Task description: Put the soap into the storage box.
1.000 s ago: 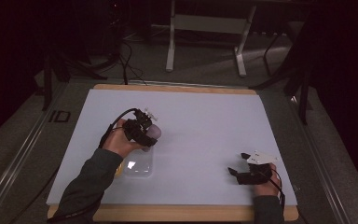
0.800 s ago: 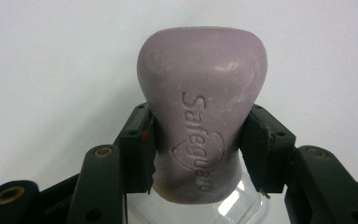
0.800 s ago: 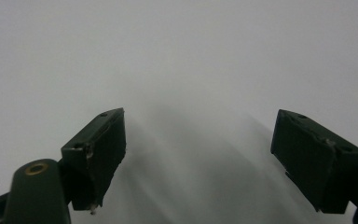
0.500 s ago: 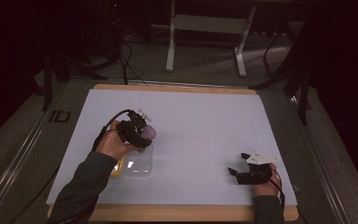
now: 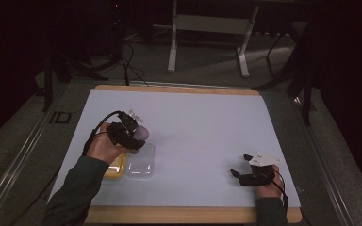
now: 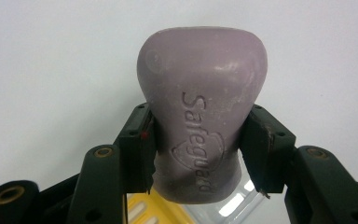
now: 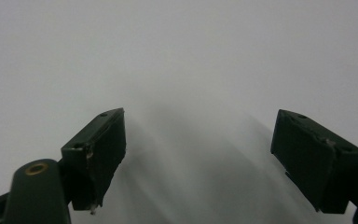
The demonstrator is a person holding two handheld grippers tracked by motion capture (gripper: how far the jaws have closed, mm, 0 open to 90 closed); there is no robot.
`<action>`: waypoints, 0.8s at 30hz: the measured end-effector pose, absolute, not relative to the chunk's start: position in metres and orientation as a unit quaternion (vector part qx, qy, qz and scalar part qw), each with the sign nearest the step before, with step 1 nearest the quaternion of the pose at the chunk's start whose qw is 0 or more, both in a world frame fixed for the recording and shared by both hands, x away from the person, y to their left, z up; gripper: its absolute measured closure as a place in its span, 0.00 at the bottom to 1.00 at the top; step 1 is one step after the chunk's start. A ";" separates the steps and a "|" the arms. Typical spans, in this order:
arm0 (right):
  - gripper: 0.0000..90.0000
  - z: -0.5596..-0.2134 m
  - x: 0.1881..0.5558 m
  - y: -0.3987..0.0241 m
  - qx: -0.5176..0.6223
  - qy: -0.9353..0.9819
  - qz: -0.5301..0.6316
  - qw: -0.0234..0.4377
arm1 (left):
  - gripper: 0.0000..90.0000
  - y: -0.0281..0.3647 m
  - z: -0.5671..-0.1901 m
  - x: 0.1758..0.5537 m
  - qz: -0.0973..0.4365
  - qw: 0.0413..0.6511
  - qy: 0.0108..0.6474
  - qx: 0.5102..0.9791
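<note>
My left claw pinches the purple soap bar above its clear tray, while my right claw rests wide open, empty.

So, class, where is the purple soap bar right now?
The soap bar is clamped in the left gripper, at the table's left, just above the clear lid and yellow dish.
</note>
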State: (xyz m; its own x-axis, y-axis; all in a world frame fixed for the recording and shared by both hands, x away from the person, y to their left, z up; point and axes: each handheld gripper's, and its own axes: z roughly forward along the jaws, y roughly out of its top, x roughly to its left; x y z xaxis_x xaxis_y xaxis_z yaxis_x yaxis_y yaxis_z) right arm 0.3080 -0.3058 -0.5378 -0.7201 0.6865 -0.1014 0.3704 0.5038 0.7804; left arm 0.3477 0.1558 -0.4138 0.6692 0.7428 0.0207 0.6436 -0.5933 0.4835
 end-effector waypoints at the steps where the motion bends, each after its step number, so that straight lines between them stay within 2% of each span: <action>1: 0.20 -0.538 0.308 -0.306 0.314 0.843 0.387 0.204 | 0.55 0.157 -0.414 0.347 0.111 0.224 0.394 0.885; 24: 0.20 -0.538 0.307 -0.305 0.312 0.844 0.384 0.208 | 0.55 0.193 -0.423 0.327 0.113 0.220 0.426 0.870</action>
